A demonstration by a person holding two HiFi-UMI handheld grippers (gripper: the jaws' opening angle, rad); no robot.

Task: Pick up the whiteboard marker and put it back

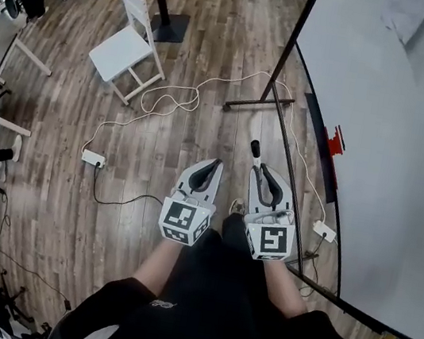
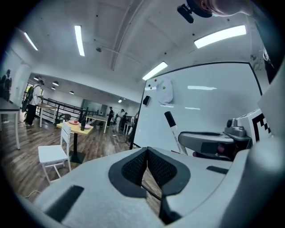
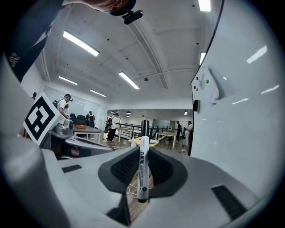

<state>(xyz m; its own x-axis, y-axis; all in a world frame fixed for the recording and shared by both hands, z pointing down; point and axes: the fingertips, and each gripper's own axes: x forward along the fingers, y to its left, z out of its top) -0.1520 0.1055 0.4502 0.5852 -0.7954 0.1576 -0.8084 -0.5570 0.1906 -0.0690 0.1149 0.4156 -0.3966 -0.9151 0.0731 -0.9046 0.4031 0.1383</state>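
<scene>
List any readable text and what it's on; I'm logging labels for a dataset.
Whiteboard marker: "白板笔" down the barrel, as far as it can be read.
Cubes: black-and-white square code patterns, no words.
Shirt logo: too small to read.
Nothing else is legible.

Bright ceiling strip lights (image 2: pixel 79 40) overhead; gripper views bulge, dark-cornered and slightly soft

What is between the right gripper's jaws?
A whiteboard marker, clamped by the right gripper, black cap up. In the head view only its capped end shows; the rest is covered.
</scene>
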